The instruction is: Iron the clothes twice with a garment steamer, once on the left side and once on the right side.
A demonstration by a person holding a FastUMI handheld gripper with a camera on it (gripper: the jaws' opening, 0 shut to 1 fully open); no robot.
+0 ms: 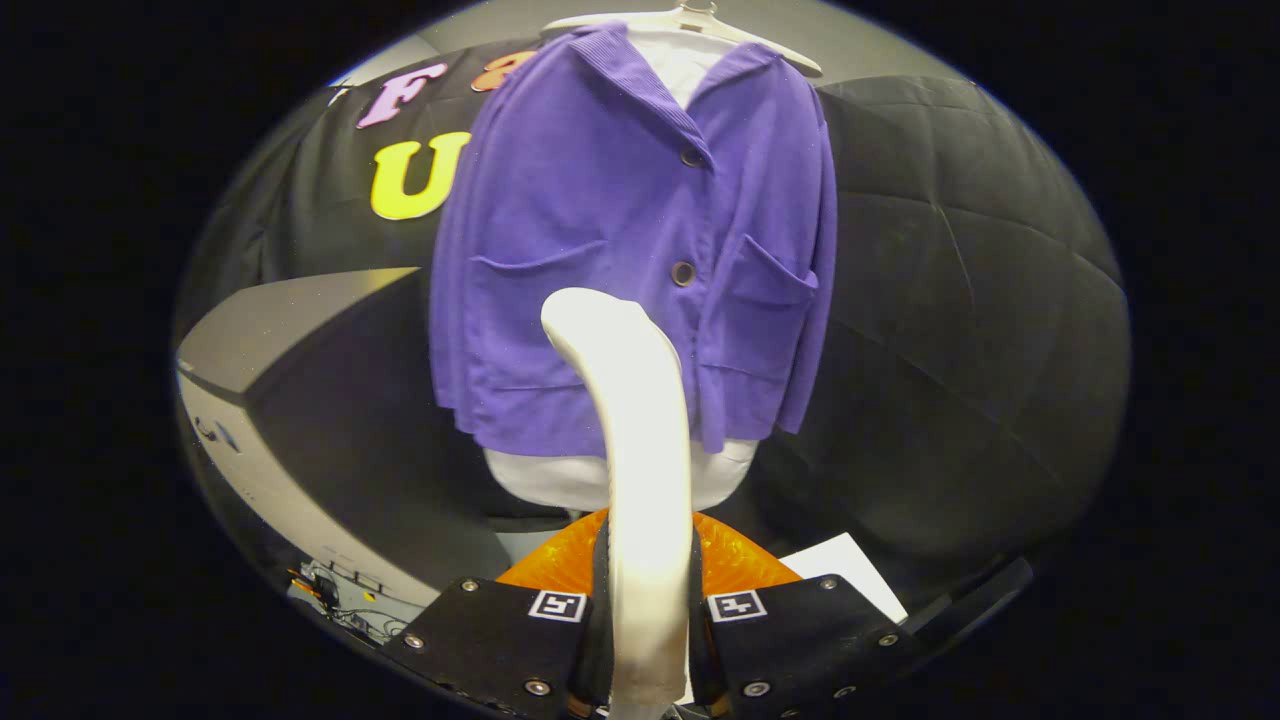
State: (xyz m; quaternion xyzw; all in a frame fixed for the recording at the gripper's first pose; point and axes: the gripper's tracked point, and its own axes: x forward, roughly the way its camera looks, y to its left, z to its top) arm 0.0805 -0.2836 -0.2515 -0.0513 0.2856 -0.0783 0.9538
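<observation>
Both fingers of the gripper clamp the white steamer, which rises between them. Its head sits before the purple jacket, hung on a hanger beyond.

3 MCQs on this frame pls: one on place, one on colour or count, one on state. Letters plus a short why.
1. Where is the steamer?
A. lying on the floor
B. between the hand-held gripper's fingers, reaching up toward the jacket
C. hung from the hanger

2. What colour is the jacket?
A. purple
B. green
C. red

3. What state is the hand-held gripper in?
A. open, holding nothing
B. shut on the hanger
C. shut on the steamer

Answers:
1 B: its white body rises from between the fingers in front of the jacket.
2 A: the fabric is purple, over a white garment.
3 C: both fingers press its handle.
</observation>
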